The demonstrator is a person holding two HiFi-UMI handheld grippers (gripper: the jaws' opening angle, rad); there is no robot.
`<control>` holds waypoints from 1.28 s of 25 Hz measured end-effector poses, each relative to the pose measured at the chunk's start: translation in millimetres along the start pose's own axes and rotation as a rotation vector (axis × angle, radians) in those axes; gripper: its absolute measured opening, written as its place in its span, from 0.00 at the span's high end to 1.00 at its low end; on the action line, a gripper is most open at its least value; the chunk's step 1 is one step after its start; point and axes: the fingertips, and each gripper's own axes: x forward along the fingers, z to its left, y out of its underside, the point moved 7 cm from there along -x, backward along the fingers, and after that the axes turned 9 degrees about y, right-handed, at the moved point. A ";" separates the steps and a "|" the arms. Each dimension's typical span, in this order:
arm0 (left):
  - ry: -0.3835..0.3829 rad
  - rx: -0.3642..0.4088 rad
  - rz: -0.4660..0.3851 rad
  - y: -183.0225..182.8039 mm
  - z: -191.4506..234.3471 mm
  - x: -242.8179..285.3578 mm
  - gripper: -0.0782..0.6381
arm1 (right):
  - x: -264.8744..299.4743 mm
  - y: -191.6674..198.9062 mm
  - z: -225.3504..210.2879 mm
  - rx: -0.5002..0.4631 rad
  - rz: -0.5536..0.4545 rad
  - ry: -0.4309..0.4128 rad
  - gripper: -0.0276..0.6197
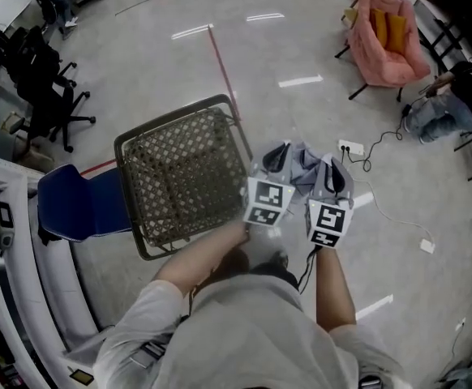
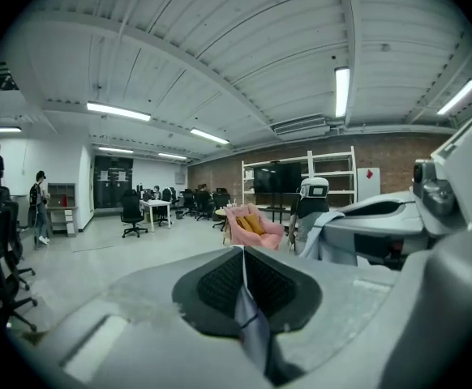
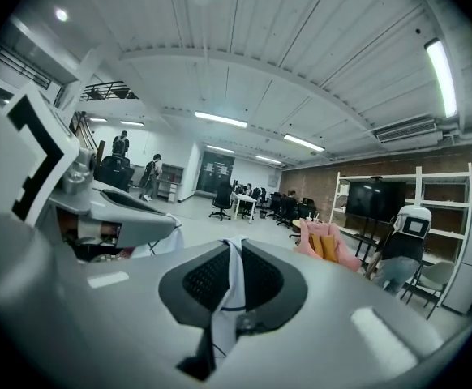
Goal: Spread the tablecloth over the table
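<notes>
The tablecloth (image 1: 303,167) is a pale grey-white cloth that hangs bunched between my two grippers, in front of me and just right of the table. My left gripper (image 1: 278,157) is shut on one edge of it; a thin fold of cloth (image 2: 248,314) shows pinched between its dark pads. Close beside it, my right gripper (image 1: 334,171) is shut on another edge, and the cloth (image 3: 226,294) runs between its pads too. The table (image 1: 186,174) is a small square one with a woven wicker top and a dark metal frame, to the left of both grippers.
A blue chair (image 1: 78,203) stands left of the table. White desks edge the left side, with black office chairs (image 1: 45,87) beyond. A pink armchair (image 1: 388,37) is at the far right. A power strip (image 1: 350,147) and cables lie on the floor.
</notes>
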 end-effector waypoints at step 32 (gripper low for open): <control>-0.162 -0.051 0.048 -3.9 314.0 166.9 0.86 | 326.1 -38.9 127.6 0.072 0.038 -0.104 0.95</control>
